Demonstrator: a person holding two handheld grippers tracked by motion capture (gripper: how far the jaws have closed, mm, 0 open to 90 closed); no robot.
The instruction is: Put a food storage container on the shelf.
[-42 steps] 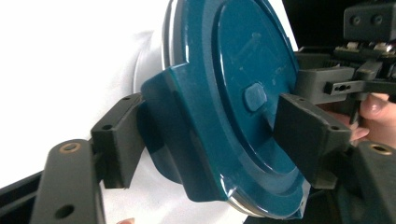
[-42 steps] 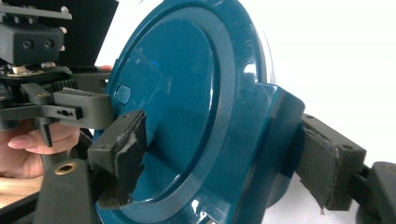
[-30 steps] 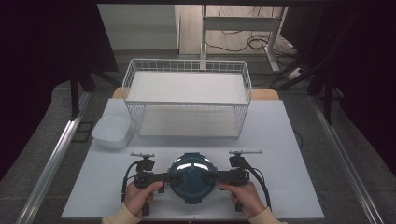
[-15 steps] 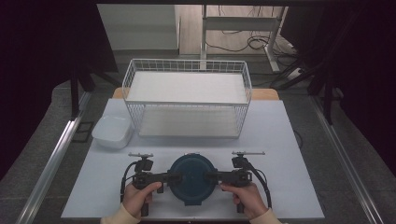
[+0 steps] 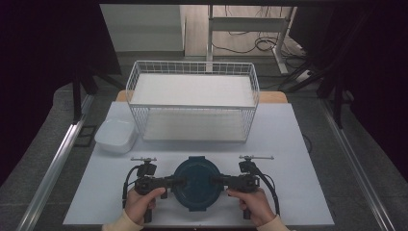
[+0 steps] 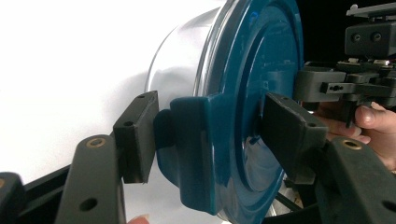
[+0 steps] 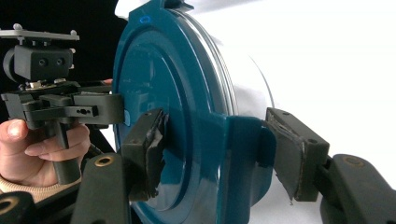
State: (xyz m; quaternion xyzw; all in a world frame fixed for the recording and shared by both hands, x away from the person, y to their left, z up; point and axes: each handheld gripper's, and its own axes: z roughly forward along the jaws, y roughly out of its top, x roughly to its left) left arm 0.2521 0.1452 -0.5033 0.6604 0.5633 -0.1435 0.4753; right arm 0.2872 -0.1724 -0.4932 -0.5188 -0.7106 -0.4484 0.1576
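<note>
- Blue lid [image 5: 197, 182] covers a round container that sits on the white desk [image 5: 298, 159], near the front edge, between your two hands.
- Your left gripper [image 5: 169, 182] comes from the left side. In the left gripper view its jaws stand on both sides of the lid's latch tab [image 6: 196, 154]. They have just been closing, with the tab between them. One pad [image 6: 136, 135] is just beside the tab, but I cannot tell if it presses.
- Your right gripper [image 5: 222, 181] comes from the right side. Its jaws have also just been closing around the opposite tab [image 7: 243, 154]. The inner pad [image 7: 145, 140] touches the lid face, and the outer pad [image 7: 292, 154] is just beside the tab.
- White wire basket [image 5: 192, 103] stands behind the container, and a white dish [image 5: 115, 136] lies at the basket's left.
</note>
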